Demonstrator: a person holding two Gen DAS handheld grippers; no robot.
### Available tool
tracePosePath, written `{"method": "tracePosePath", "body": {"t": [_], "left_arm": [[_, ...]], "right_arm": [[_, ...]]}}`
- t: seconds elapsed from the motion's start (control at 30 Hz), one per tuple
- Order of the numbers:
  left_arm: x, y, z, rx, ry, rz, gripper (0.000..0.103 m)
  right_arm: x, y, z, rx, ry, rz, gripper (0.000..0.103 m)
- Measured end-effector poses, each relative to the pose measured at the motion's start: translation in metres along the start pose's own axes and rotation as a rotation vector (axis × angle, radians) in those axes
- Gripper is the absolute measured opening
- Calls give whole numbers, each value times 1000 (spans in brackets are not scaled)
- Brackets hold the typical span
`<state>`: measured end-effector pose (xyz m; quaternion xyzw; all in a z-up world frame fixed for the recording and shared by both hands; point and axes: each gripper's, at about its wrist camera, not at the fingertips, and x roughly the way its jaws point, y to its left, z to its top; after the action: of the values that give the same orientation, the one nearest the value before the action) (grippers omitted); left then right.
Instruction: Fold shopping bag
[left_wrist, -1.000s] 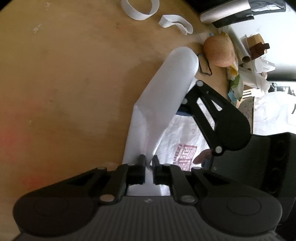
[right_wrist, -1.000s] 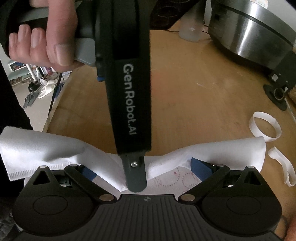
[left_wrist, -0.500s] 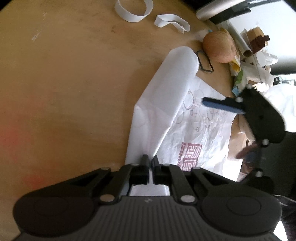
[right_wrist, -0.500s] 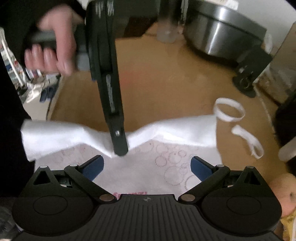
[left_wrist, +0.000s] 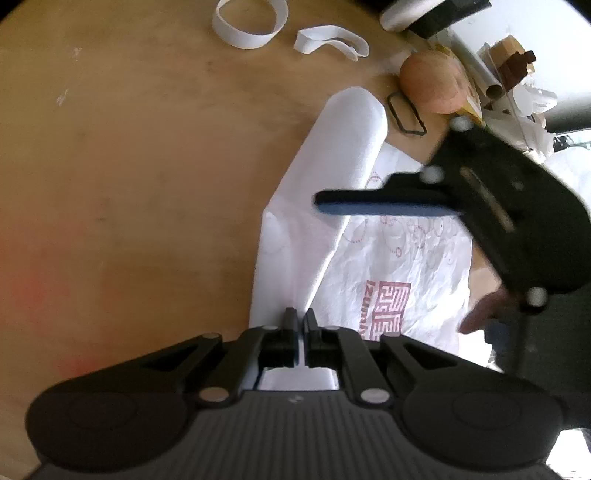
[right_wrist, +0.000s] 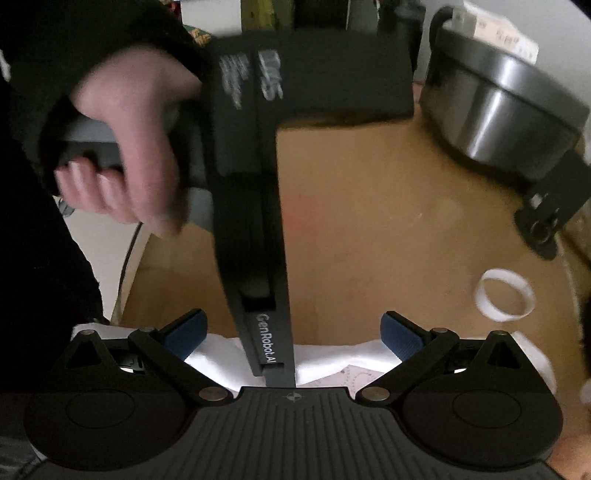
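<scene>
A white shopping bag with a red print lies flat on the wooden table, one long side folded over into a thick flap. My left gripper is shut on the near end of that flap. Seen from the right wrist, a hand holds the left gripper, whose tip rests on the bag. My right gripper stands open, its blue pads wide apart and holding nothing. From the left wrist the right gripper hovers above the bag.
Two white strap loops lie past the bag's far end. A round orange-brown object, a black band and clutter sit at the table's right edge. A steel pot and black clamp stand at the back.
My right gripper has lifted off the bag's edge and moved back over the bag, still open. The left gripper has kept its hold on the fold.
</scene>
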<state>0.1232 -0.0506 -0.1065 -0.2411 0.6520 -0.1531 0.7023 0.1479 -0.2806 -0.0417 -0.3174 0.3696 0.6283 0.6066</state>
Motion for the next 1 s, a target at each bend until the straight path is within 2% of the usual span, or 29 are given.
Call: {"method": "tracePosePath", "body": {"t": [0.2, 0.37, 0.57, 0.9, 1.0], "left_arm": [[0, 2, 0, -15, 0, -6, 7], [0, 4, -2, -23, -4, -11, 7], [1, 8, 0, -40, 4, -32, 7], [-1, 16, -1, -63, 0, -80, 8], [-2, 25, -2, -97, 2, -170, 30]], "right_arm": [[8, -8, -5, 12, 66, -21, 103], [1, -3, -3, 49, 87, -24, 103], [12, -1, -9, 68, 111, -30, 103], [13, 10, -24, 32, 128, -45, 103], [20, 10, -29, 35, 136, -45, 103]]}}
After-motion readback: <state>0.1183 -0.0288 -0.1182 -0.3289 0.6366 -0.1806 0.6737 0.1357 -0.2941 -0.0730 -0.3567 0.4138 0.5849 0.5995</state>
